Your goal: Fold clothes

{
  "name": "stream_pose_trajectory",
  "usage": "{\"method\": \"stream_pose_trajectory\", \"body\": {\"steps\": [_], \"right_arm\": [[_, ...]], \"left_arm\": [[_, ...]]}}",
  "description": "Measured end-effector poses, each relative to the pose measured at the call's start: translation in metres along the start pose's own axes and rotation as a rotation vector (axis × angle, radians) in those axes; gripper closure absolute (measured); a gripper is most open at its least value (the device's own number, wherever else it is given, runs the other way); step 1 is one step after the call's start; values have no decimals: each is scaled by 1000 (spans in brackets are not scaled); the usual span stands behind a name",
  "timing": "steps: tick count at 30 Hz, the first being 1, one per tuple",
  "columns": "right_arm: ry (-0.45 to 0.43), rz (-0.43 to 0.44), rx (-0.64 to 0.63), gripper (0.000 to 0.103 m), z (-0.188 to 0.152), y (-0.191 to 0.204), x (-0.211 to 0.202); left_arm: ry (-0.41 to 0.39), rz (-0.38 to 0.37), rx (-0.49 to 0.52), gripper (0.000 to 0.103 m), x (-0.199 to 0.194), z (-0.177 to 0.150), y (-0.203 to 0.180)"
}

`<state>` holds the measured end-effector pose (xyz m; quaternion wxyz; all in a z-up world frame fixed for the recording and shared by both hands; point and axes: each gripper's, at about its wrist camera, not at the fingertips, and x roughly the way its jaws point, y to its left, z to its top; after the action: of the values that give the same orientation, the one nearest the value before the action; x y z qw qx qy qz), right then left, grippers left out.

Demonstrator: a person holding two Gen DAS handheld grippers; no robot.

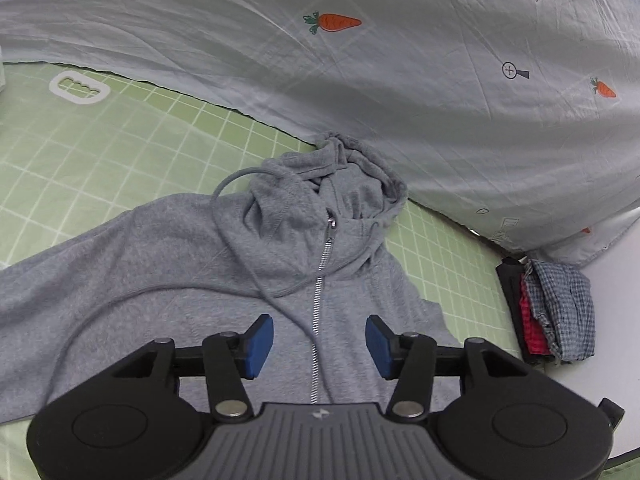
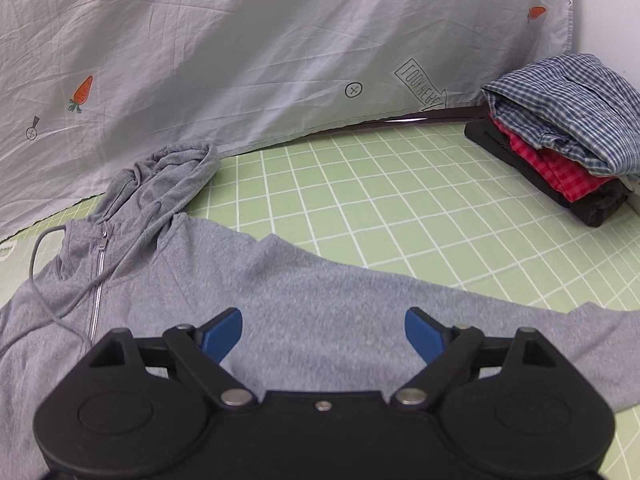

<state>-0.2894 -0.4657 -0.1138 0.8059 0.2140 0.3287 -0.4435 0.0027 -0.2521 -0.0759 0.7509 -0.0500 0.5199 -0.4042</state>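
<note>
Drawcords (image 1: pixel 256 276) are trailing loose across the chest of the grey zip hoodie (image 1: pixel 168 280), which is lying face up, zipped and spread on the green grid mat (image 1: pixel 120 152) right under your tools. You are holding the left gripper (image 1: pixel 319 346) with jaws spread and empty above the zipper (image 1: pixel 320 292), and the right gripper (image 2: pixel 323 334) likewise spread over the sleeve (image 2: pixel 440 300) reaching off to its right. Pinching there risks snagging a cord or catching only the top layer, so any fold may be dragging askew. Ahead of the right tool, the folded stack (image 2: pixel 560 136) is sitting clear.
</note>
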Motion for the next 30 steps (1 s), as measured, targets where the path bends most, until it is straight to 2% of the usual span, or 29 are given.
{"method": "stream_pose_trajectory", "body": {"steps": [3,9,11,13,15,20,23,24,25,26,29,30], "right_arm": [[27,18,-16,5,-24,-2,-17],[152,108,-30,7,-71,-1,-35],[184,134,-34,14,-81,0,-38],[215,160,-31,25,-90,1,-42],[236,179,-18,30,-98,0,-45],[253,201,-11,30,-110,-6,-56],[230,240,8,34,-111,-11,-66],[223,253,14,49,-111,-12,-69],[216,266,20,78,-111,-14,-72],[208,279,27,92,-111,-16,-75],[186,317,46,94,-111,-21,-85],[167,352,89,95,-109,-26,-92]], "left_arm": [[-6,82,-52,46,-23,-27,29],[52,196,-198,46,-53,-91,80],[79,203,-224,46,-58,-110,89],[103,202,-242,46,-62,-127,95],[127,192,-251,46,-63,-141,98],[139,150,-263,46,-69,-167,99],[121,126,-286,52,-70,-172,100],[119,130,-286,71,-70,-173,99],[125,138,-284,85,-70,-173,99],[120,134,-279,90,-72,-174,97],[90,125,-248,93,-93,-167,82],[78,123,-235,93,-102,-163,75]]}}
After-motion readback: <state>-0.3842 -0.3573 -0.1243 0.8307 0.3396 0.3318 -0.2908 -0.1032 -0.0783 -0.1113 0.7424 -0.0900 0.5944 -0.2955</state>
